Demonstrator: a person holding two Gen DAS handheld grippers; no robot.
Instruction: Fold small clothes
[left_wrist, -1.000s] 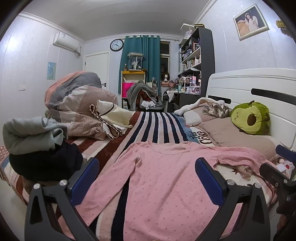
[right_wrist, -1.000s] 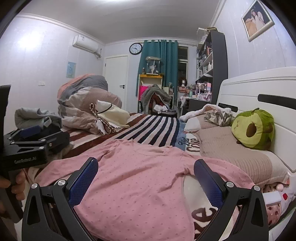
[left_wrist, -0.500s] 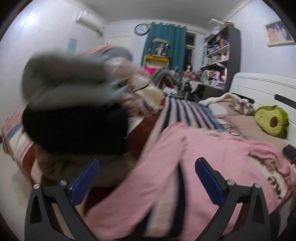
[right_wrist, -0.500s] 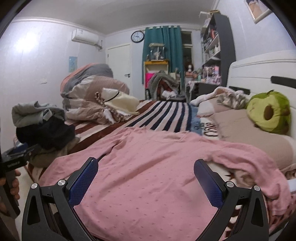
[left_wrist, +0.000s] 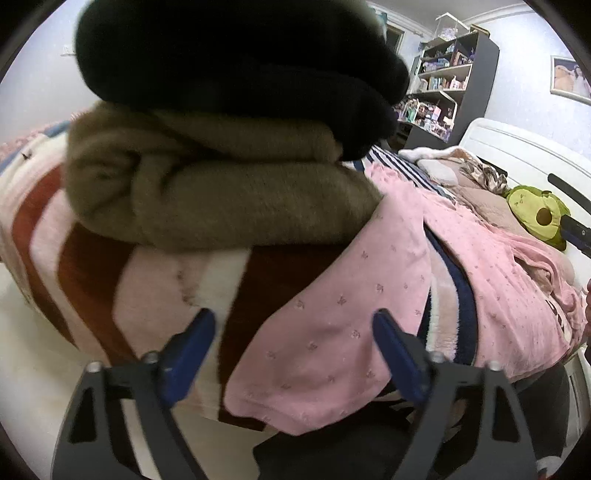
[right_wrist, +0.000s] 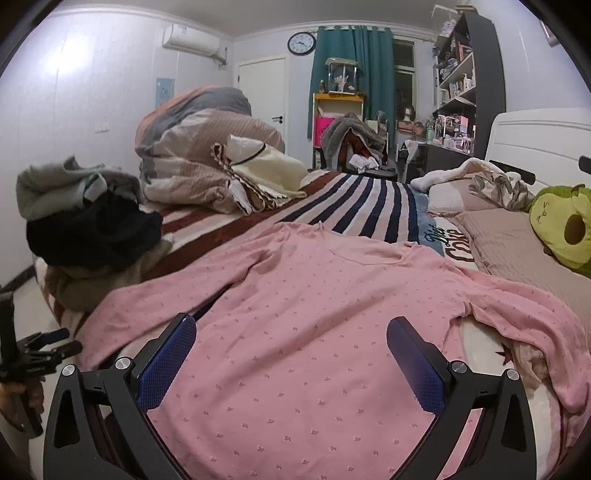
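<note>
The left gripper (left_wrist: 293, 354) has just been narrowing its jaws, yet they stand spread, with the cuff end of the pink top's (left_wrist: 332, 343) sleeve lying between the blue pads; the pads do not press on it. The right gripper (right_wrist: 291, 363) is spread wide above the body of the same top, its textured blue pads clear of the cloth, holding nothing.

The pink top is thin, soft knit, sprinkled with tiny darker motifs, and lies flat and spread out on the striped blanket (right_wrist: 369, 206), neckline away from the camera, one sleeve reaching to the bed's near left edge, the other rumpled near the pillow (right_wrist: 517, 243). The blanket is plush, with brown-and-cream bands on one side and navy-and-white on the other.

The left wrist view shows, close and blurred, a stack of folded clothes (left_wrist: 207, 192): a fuzzy olive-brown knit beneath a black fleecy piece, just beside the sleeve. The right wrist view shows the whole room instead: the same stack topped with a grey garment, a bundled quilt (right_wrist: 207, 162), a green avocado plush (right_wrist: 561, 225), the wall clock (right_wrist: 301, 43), teal curtains, and the left gripper low at the left edge, in a hand (right_wrist: 20, 398).
</note>
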